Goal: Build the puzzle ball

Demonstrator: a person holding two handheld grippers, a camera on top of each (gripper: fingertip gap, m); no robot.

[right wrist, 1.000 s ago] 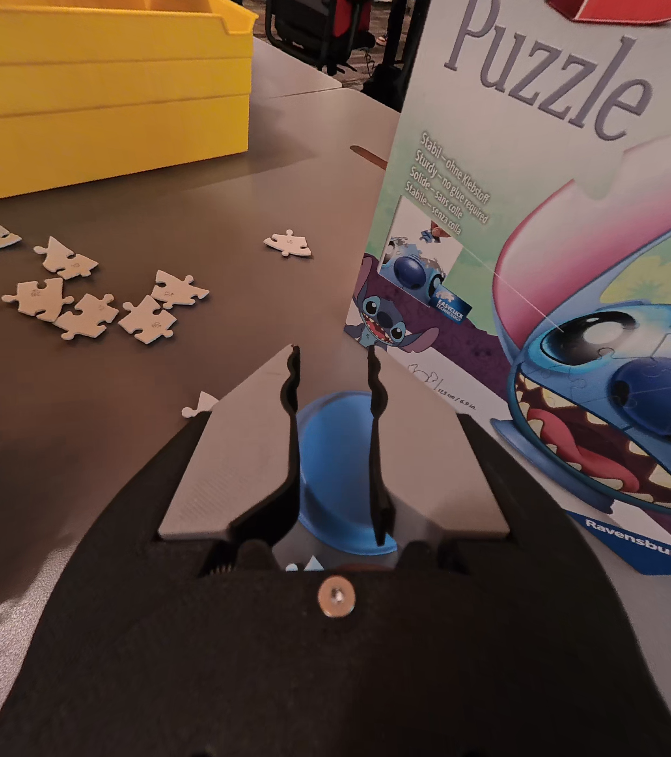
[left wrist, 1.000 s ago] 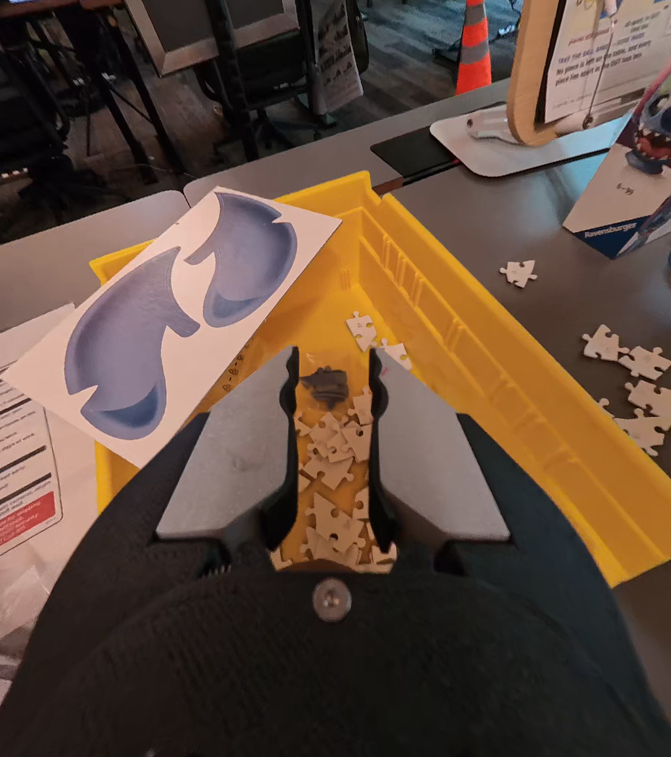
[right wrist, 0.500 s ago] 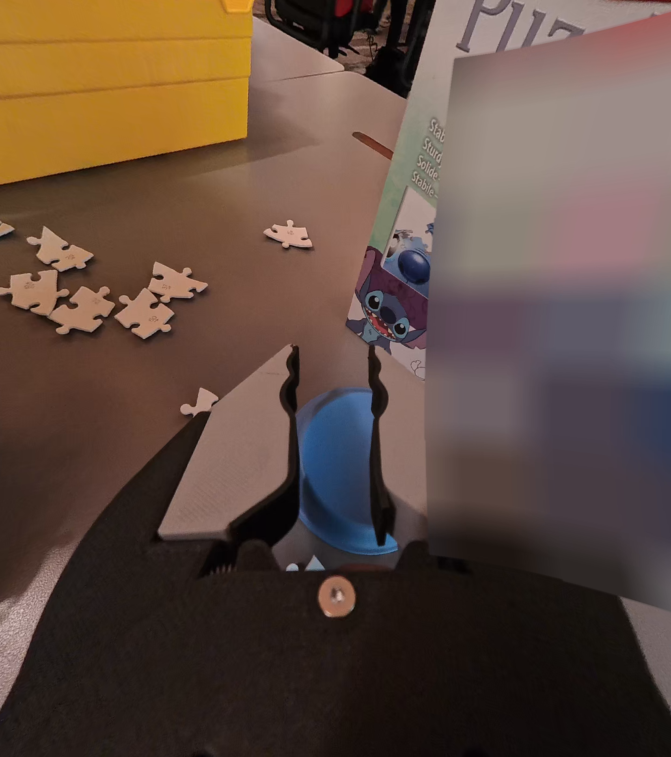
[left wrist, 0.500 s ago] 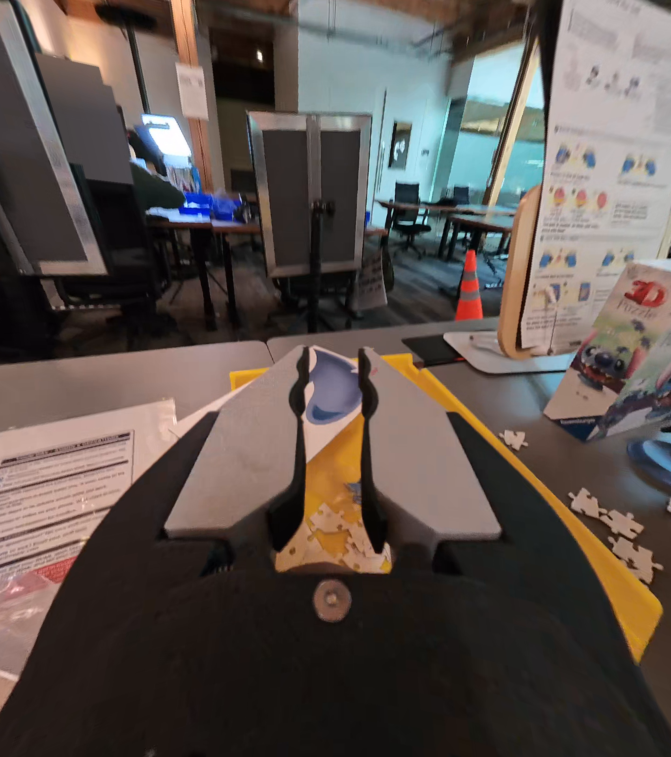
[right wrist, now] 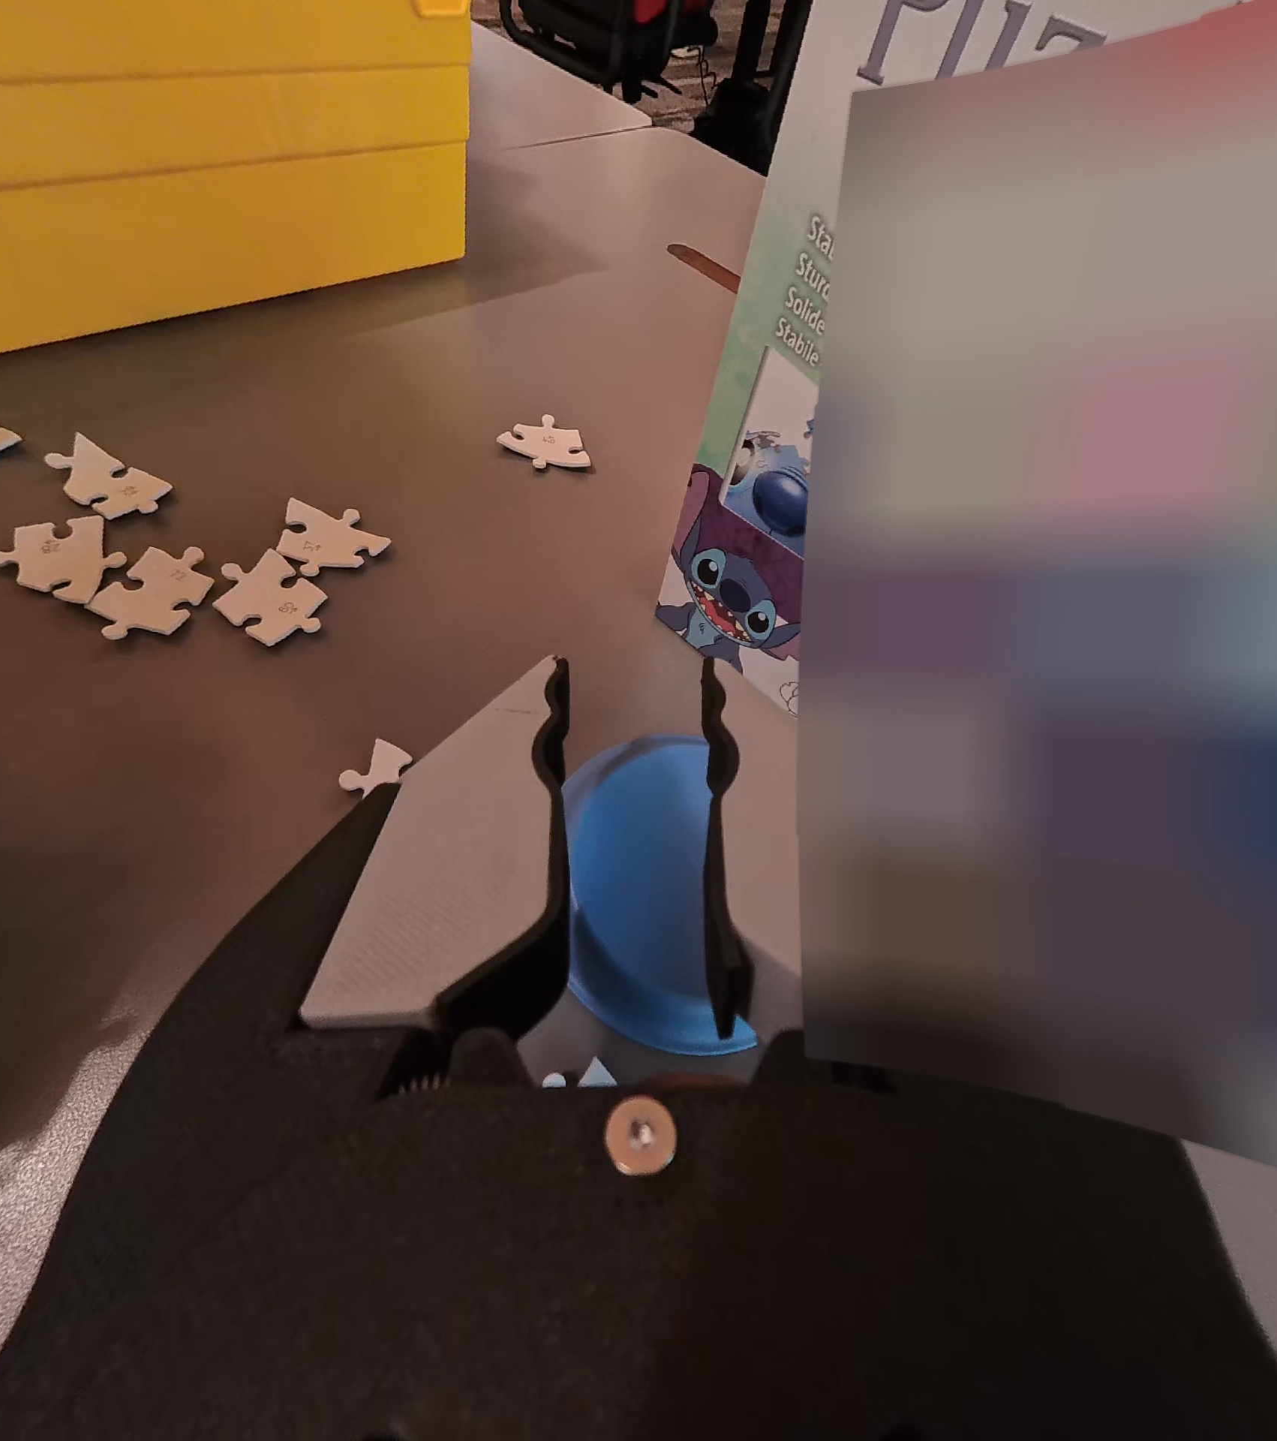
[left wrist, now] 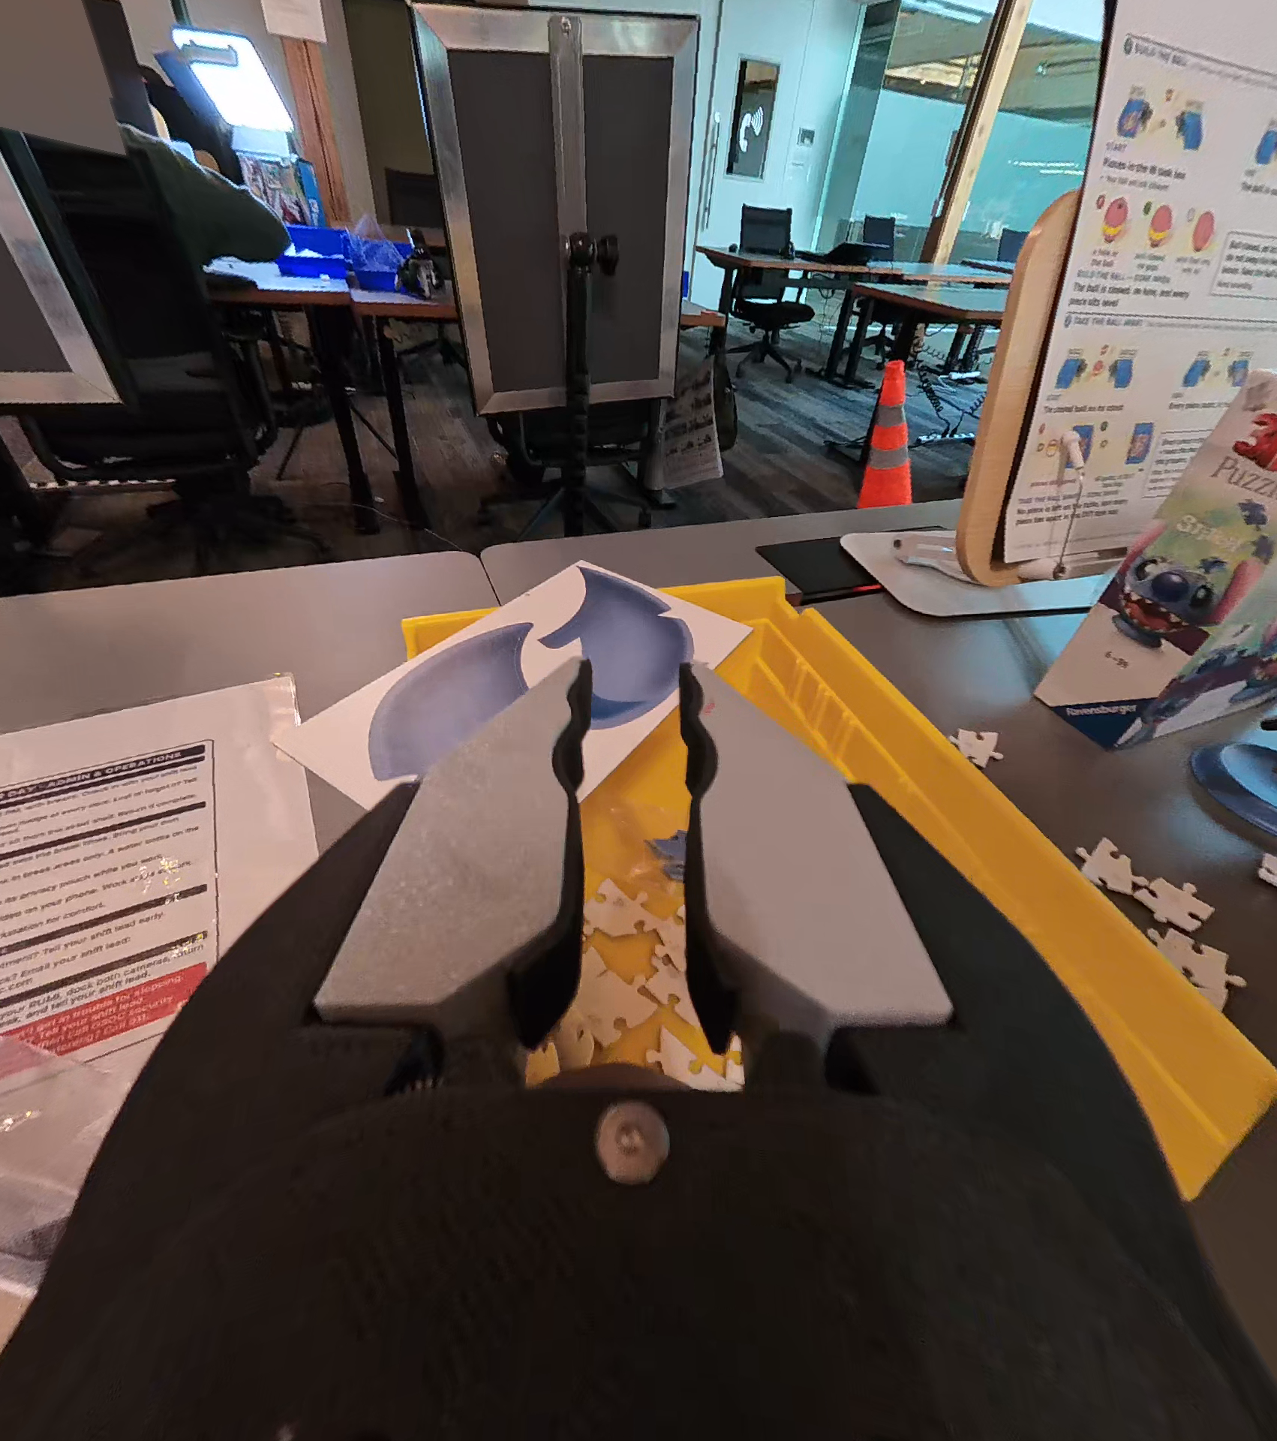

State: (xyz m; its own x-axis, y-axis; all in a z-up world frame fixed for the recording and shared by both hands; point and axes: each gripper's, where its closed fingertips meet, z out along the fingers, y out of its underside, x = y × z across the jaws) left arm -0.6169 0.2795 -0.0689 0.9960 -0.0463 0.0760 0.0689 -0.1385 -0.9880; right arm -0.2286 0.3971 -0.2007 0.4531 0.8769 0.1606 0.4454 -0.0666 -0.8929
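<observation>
While both claws, left gripper [left wrist: 629, 678] and right gripper [right wrist: 631, 670], gape empty, the blue stand [right wrist: 639, 881] at six o'clock could get knocked.

The left gripper [left wrist: 629, 674] is held above a yellow bin [left wrist: 1009, 873], its jaws parted with nothing between them. Pale puzzle pieces [left wrist: 624, 967] are heaped in the bin, and a white card printed with blue ear shapes [left wrist: 464, 694] is laid across its far rim. More loose pieces [left wrist: 1165, 904] are scattered on the grey table [left wrist: 113, 631] to the right, near a blue stand [left wrist: 1259, 803] and the upright puzzle box [left wrist: 1228, 593].
</observation>
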